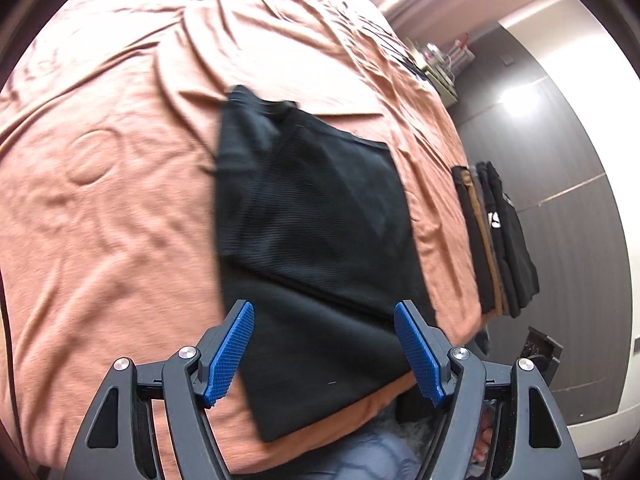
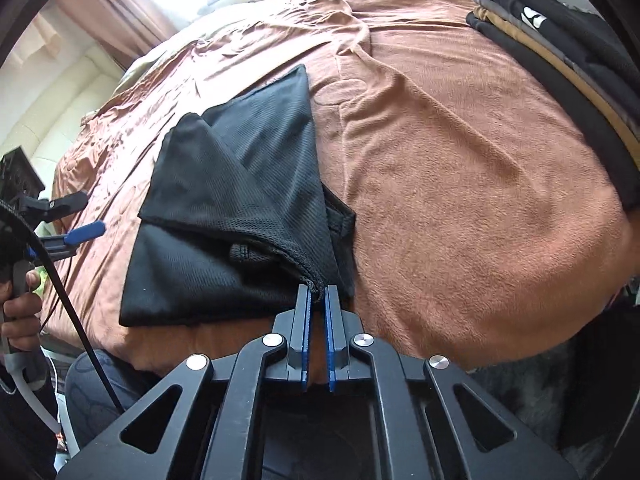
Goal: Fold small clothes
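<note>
A black mesh garment [image 1: 320,224] lies partly folded on the orange bed cover [image 1: 112,184], near the bed's front edge. My left gripper [image 1: 324,312] is open and empty, hovering just above the garment's near part. In the right wrist view the same garment [image 2: 224,216] has one flap folded over in a triangle. My right gripper [image 2: 318,294] is shut on the near corner of that flap. The left gripper [image 2: 80,216] also shows at the left edge of that view, held in a hand, its jaws apart.
A stack of folded dark and tan clothes [image 1: 496,236] sits at the bed's right edge; it also shows in the right wrist view [image 2: 560,44]. A dark wardrobe [image 1: 560,160] stands beyond the bed. The person's jeans-clad legs [image 1: 372,456] are at the front edge.
</note>
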Demonstrator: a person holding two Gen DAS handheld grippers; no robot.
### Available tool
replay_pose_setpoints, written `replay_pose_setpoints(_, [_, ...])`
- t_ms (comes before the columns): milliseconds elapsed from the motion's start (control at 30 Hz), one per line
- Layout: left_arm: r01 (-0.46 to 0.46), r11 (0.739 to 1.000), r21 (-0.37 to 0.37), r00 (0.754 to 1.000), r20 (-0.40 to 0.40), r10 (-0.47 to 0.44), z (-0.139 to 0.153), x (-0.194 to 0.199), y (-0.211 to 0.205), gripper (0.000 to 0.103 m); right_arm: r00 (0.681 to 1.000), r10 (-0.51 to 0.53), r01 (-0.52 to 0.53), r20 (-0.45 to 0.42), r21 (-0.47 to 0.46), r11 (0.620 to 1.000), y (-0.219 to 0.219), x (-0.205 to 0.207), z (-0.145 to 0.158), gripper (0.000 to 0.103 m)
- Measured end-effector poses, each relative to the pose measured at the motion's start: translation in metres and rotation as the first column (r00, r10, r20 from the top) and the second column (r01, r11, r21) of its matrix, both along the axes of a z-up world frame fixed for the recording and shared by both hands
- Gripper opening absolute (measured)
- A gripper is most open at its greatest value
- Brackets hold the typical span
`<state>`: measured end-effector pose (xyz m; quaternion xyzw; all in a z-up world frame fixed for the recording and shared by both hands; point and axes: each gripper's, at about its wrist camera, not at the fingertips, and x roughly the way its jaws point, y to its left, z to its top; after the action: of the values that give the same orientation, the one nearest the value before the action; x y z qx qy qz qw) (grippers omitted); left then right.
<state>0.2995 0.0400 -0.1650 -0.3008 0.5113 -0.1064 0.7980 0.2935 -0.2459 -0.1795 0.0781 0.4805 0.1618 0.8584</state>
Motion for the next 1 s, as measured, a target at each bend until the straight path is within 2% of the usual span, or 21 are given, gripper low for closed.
replay_pose_setpoints(133, [-0.020, 1.000, 0.010, 1.000, 0.012, 0.020, -0.011, -0.019, 0.014, 0.074, 1.000, 0.029, -0.029, -0.004, -0.011, 1.000, 0.001, -0.003, 0.013, 0.004])
replay_pose_setpoints(433, [-0.027, 0.998, 0.062, 0.998, 0.061, 0.024, -0.014, -0.057, 0.029, 0.074, 0.988, 0.147, -0.137, 0.054, -0.166, 0.977, 0.024, 0.005, 0.044, 0.007])
replay_pose_setpoints(500, [-0.037, 0.998, 0.053, 0.997, 0.062, 0.034, -0.015, -0.064, 0.030, 0.074, 0.981, 0.183, -0.167, 0.064, -0.199, 0.966, 0.029, 0.008, 0.049, 0.016])
replay_pose_setpoints(567, [-0.049, 0.998, 0.047, 0.997, 0.065, 0.046, -0.017, -0.069, 0.032, 0.073, 0.976, 0.203, -0.181, 0.078, -0.229, 0.957, 0.032, 0.011, 0.054, 0.046])
replay_pose_setpoints(633, [-0.065, 0.997, 0.041, 0.996, 0.069, 0.062, -0.020, -0.074, 0.035, 0.072, 0.971, 0.216, -0.185, 0.106, -0.246, 0.951, 0.036, 0.013, 0.060, 0.055])
replay_pose_setpoints(800, [-0.091, 0.996, 0.013, 0.993, 0.079, 0.090, -0.029, -0.082, 0.040, 0.065, 0.952, 0.282, -0.239, 0.119, -0.286, 0.928, 0.059, 0.022, 0.065, 0.054])
replay_pose_setpoints(1000, [-0.112, 0.994, -0.010, 0.988, 0.109, 0.113, -0.029, -0.083, 0.037, 0.064, 0.915, 0.390, -0.338, 0.108, -0.323, 0.884, 0.097, 0.033, 0.055, 0.054])
